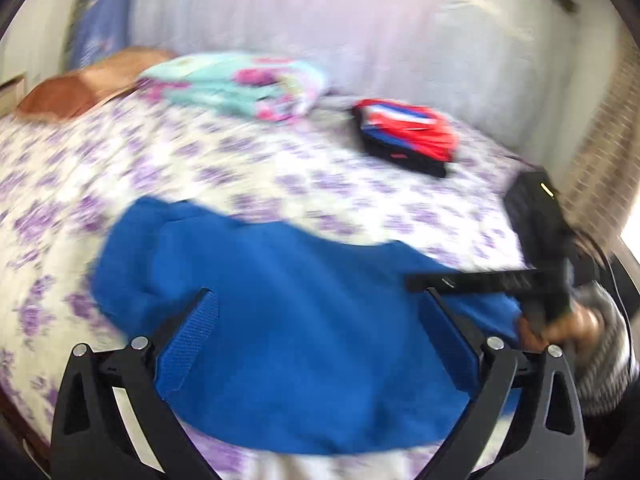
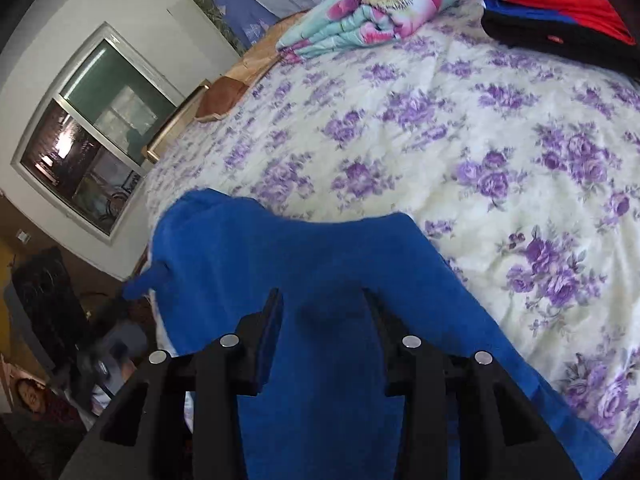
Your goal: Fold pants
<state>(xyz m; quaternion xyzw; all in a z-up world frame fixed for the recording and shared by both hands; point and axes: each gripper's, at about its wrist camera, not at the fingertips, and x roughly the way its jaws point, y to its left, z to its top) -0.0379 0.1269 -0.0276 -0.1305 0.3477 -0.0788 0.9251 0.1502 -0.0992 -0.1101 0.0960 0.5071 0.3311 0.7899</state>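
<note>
Left wrist view was blurred, yet it showed the left gripper (image 1: 318, 312) with its two blue-padded fingers (image 1: 188, 344) spread wide, nothing between them, poised over the bright blue fleece pants (image 1: 280, 320). The pants lay bunched on the cream bedspread with purple flowers (image 1: 200, 168), at the bed's near edge, their hem close to that edge at the bottom of the frame. At the right of that view the right gripper (image 1: 536, 248) appeared as a dark body with a hand behind it, low over the pants' right end; whether it touched the cloth there could not be told. In the right wrist view the right gripper (image 2: 322, 304) had its jaws partly apart with a fold of the blue pants (image 2: 320, 320) rising between them; whether the pads actually pinched the cloth could not be told. One end of the pants drooped over the bed's left edge. Beyond the pants a broad stretch of bedspread (image 2: 440, 128) lay bare through the middle. At the far edge sat a folded mint and pink floral quilt (image 2: 376, 4), and toward the far right corner a stack of red, blue and black folded clothes (image 2: 560, 8), both well apart from the pants.
</note>
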